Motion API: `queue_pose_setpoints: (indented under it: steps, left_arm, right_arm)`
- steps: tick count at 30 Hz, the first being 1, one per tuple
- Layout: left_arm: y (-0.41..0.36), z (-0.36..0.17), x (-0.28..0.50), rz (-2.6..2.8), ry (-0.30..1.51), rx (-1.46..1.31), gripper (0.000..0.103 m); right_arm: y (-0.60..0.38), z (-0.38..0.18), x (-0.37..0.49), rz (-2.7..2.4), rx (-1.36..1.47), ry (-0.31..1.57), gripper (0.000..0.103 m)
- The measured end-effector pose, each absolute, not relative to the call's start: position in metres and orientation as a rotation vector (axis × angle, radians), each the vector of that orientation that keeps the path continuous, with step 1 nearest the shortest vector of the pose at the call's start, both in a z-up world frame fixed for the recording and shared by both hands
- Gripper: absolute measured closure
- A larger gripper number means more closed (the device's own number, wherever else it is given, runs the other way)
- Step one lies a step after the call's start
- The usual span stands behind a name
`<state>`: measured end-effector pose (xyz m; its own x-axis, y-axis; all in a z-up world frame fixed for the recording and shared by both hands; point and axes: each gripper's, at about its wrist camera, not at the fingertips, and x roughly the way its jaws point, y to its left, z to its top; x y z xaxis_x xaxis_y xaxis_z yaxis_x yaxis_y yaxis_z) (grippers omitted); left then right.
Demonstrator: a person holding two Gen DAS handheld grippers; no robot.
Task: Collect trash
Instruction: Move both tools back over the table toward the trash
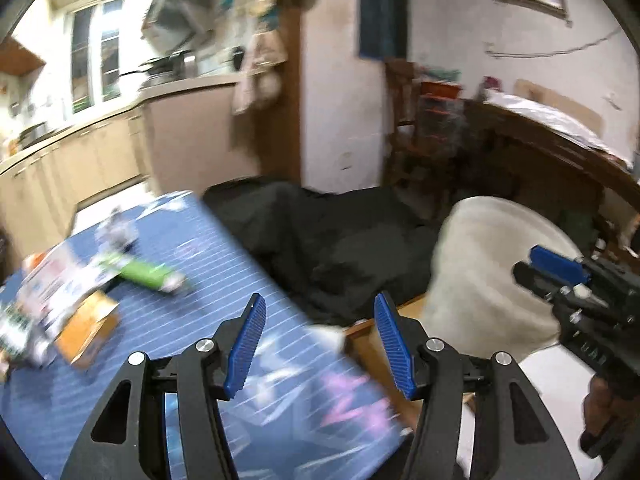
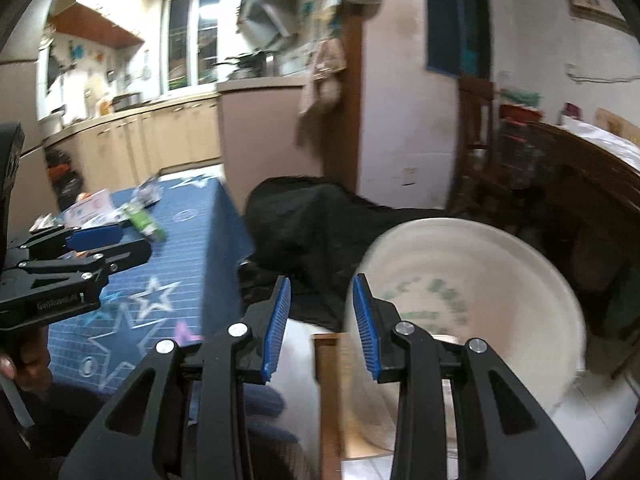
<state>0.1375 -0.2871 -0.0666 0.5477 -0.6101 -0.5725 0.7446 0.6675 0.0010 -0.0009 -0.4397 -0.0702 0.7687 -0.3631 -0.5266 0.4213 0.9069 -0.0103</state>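
Trash lies on a table under a blue starred cloth [image 1: 224, 248]: a green wrapper [image 1: 146, 274], an orange box [image 1: 88, 332], printed papers [image 1: 52, 284] and crumpled plastic [image 1: 118, 232]. My left gripper [image 1: 320, 304] hangs over the table's near right edge, open, with nothing between its blue pads. A white bucket [image 2: 472, 292] stands right of the table. My right gripper [image 2: 322, 280] is open just in front of the bucket's left rim, gripping nothing. The right wrist view shows the left gripper [image 2: 136, 240] at the left, the green wrapper [image 2: 146, 222] beyond it. The right gripper [image 1: 524, 262] fronts the bucket [image 1: 480, 264].
A heap of black cloth [image 1: 320, 240] lies between the table and the white wall. Kitchen cabinets [image 1: 80, 160] run along the back left. Dark wooden furniture [image 1: 540, 168] stands at the right behind the bucket. A person's hand [image 2: 24, 364] holds the left gripper's handle.
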Motion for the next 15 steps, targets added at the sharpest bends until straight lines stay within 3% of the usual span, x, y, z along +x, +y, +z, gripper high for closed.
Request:
queue_pose_setpoints:
  steps: [15]
  left_arm:
    - [-0.068,-0.114,0.204,-0.325,0.72,0.079,0.043]
  right_arm:
    - [-0.321,-0.084,0.111,-0.069,-0.025,0.664,0.072]
